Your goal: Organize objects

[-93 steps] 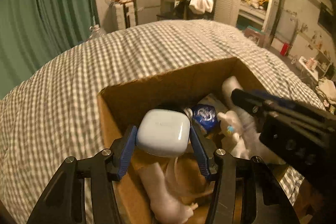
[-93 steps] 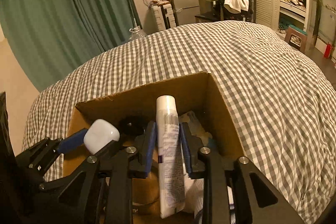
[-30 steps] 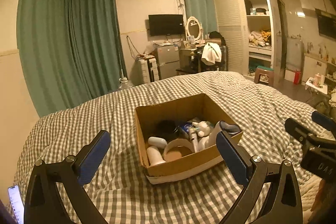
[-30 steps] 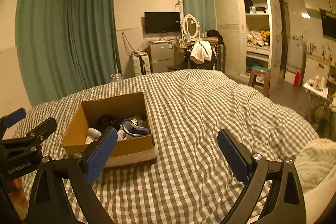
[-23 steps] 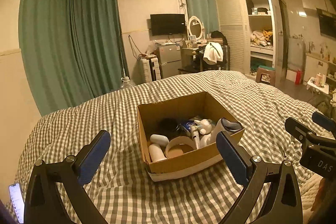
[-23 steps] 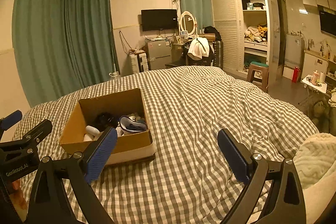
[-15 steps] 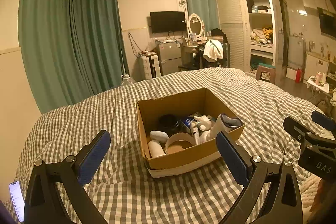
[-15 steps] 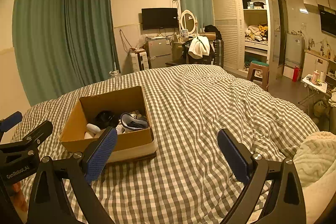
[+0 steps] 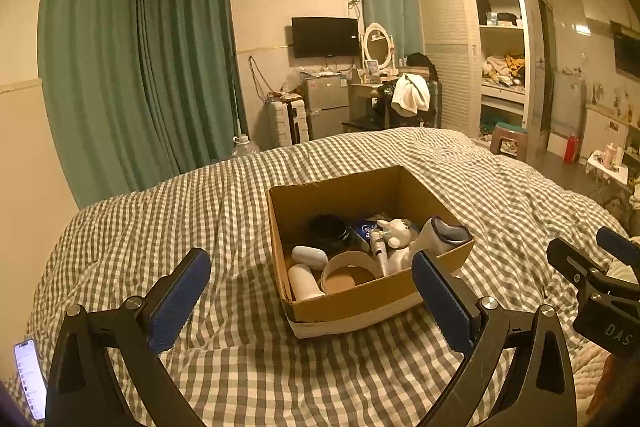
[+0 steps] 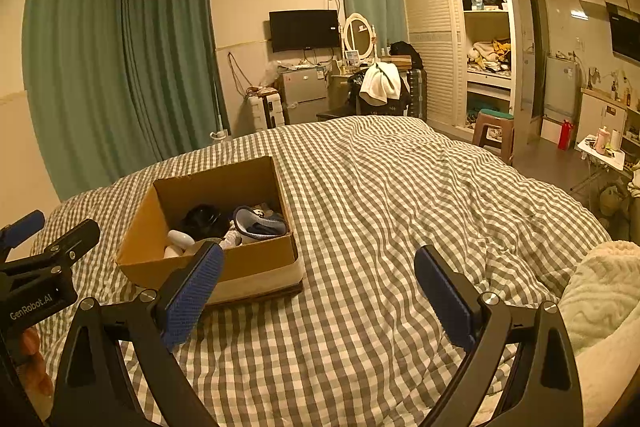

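- The left tool (image 9: 310, 293) is spread wide with nothing between its blue pads; the right tool (image 10: 316, 297) is just as wide apart and just as bare.
- The cardboard box (image 9: 356, 297) sits on the gingham bed (image 9: 160, 219), and the task's things lie inside it: a white earbud case (image 9: 309, 257), a tape roll (image 9: 347, 271), a white bottle (image 9: 303, 281), a dark round jar (image 9: 329, 227), a small white figurine (image 9: 396, 229) and a slim tube (image 9: 380, 251).
- The box lies straight ahead of the left tool, just beyond its pads; from the right tool it lies ahead and off to the left (image 10: 208, 259).
- The left hand is therefore the nearer one, by my reading.
- Nothing loose shows on the bed (image 10: 400, 211) apart from a lit phone (image 9: 30, 379) at its left edge, so the sorting looks about finished.
- If another reach is due, the tube's long axis runs front to back in the box.
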`<action>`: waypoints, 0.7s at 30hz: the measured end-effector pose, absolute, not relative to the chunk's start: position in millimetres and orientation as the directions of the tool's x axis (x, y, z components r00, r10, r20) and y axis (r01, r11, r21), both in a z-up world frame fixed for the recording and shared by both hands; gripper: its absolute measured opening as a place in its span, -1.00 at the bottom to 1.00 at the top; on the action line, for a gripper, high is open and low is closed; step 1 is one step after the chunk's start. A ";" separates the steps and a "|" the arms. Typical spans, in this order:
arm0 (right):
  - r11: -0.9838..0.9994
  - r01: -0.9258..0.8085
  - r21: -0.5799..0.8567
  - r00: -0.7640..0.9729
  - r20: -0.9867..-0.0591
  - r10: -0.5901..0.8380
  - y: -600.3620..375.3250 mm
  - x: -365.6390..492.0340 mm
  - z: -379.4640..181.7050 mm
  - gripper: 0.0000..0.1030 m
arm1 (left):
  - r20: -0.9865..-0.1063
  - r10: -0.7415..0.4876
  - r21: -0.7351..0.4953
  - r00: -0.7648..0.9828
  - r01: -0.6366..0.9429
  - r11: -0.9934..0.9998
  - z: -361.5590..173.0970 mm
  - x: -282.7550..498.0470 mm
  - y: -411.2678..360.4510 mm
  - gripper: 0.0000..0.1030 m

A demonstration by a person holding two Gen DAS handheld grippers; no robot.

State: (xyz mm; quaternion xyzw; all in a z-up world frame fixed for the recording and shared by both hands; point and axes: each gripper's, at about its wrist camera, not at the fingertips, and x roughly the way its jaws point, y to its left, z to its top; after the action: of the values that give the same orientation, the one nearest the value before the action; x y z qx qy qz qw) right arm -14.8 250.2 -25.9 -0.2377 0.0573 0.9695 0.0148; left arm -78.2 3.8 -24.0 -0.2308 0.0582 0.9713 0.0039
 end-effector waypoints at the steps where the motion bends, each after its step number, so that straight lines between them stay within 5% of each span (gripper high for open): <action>1: -0.993 -0.055 0.102 -0.886 -0.463 0.001 249.4 -14.8 -26.0 0.88 | -0.450 -0.020 0.115 -0.893 -0.036 -0.993 -24.2 -78.2 4.4 1.00; 21: -0.993 -0.068 0.095 -0.880 -0.475 0.015 247.7 -15.0 -33.5 0.88 | -0.421 -0.033 0.133 -0.907 -0.025 -0.991 -20.3 -77.2 -1.1 1.00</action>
State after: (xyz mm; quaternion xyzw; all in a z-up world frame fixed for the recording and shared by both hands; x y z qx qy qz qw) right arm -15.0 247.7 -33.5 -0.2440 0.0543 0.9680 0.0212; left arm -77.2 -1.1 -20.3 -0.2161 0.0677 0.9740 -0.0021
